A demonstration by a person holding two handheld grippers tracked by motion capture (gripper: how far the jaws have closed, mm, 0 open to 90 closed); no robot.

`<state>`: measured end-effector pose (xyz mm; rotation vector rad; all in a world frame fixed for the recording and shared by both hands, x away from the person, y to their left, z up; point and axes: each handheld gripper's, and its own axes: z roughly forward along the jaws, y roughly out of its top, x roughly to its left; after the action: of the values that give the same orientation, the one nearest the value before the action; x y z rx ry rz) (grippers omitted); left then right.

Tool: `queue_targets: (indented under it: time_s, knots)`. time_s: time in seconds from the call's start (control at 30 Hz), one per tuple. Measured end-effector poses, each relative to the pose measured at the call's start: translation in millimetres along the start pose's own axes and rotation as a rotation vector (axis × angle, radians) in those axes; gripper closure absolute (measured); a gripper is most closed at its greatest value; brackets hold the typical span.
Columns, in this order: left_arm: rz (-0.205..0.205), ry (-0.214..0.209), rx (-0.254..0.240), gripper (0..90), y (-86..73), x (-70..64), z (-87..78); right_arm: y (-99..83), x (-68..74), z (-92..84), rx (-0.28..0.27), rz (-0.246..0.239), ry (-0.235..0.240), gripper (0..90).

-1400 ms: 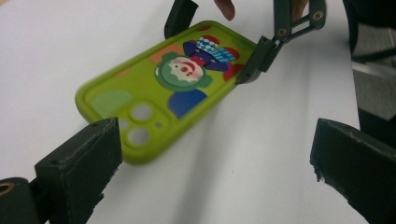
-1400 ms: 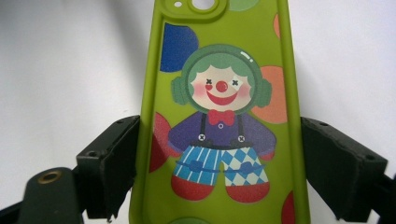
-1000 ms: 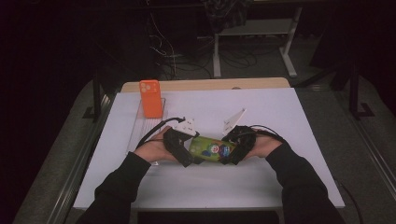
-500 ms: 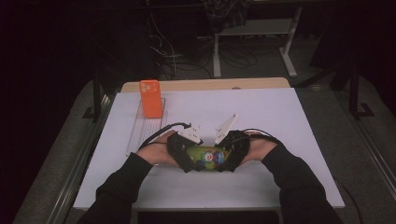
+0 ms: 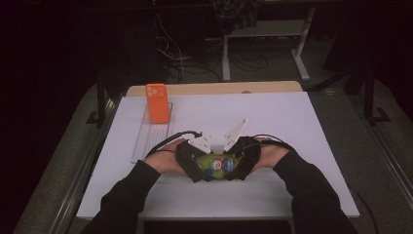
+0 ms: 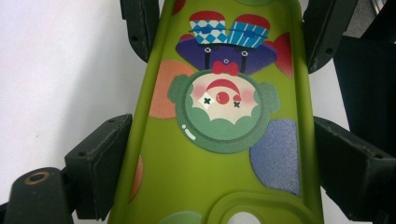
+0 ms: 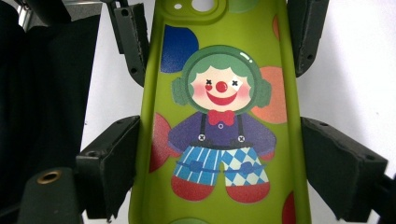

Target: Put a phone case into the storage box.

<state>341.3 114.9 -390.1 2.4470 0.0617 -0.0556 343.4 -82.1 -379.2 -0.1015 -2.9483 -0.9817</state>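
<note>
- A lime-green phone case (image 5: 215,165), printed with a green-haired clown and coloured dots, is lying near the white table's (image 5: 272,112) front edge.
- The left gripper (image 5: 191,162) and right gripper (image 5: 242,161) are clamping its opposite ends.

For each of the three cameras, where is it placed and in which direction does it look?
High view: above the person's side, looking forward and down at the white table; forearms and both hands show.
Left gripper view: rides the left hand-held gripper, looking along its black jaws.
Right gripper view: rides the right hand-held gripper, same way.
Shared: both gripper views show the green clown phone case from opposite ends.
</note>
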Motion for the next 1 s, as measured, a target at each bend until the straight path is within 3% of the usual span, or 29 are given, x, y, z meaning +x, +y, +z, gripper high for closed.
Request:
queue_targets:
  time_s: [0.2,0.37,0.53,0.6,0.67,0.77,0.8,0.9,1.0]
  knots:
    - [0.016,0.0,0.01,14.0,0.0,-0.9,1.7,-1.1,-0.2,0.2,0.009,0.006,0.009,14.5]
    - [0.023,0.012,0.009,14.4,0.9,-1.5,0.8,-2.6,-0.4,-1.2,-0.022,0.032,0.011,12.1]
    - [-0.018,0.047,0.018,14.5,-1.2,1.3,-1.5,-7.1,-4.2,-13.0,-0.07,0.075,-0.015,9.8]
    - [-0.037,0.063,0.012,14.6,-2.1,2.5,-3.3,-10.9,-7.0,-18.7,-0.09,0.097,-0.05,8.9]
    - [-0.062,0.075,0.01,14.6,-2.7,3.8,-5.3,-14.9,-9.3,-24.5,-0.094,0.149,-0.088,7.9]
    - [-0.092,0.127,0.016,14.6,-3.0,5.6,-8.1,-21.3,-13.1,-30.8,-0.122,0.21,-0.139,7.3]
    - [-0.12,0.138,0.01,14.6,-3.3,6.2,-8.5,-23.8,-15.4,-32.3,-0.125,0.21,-0.16,6.7]
    - [-0.188,0.176,-0.007,14.6,-5.4,7.7,-9.3,-29.5,-18.2,-35.7,-0.157,0.283,-0.215,6.6]
    - [-0.219,0.215,-0.008,14.6,-7.3,8.2,-10.0,-32.8,-17.6,-38.3,-0.188,0.394,-0.222,5.7]
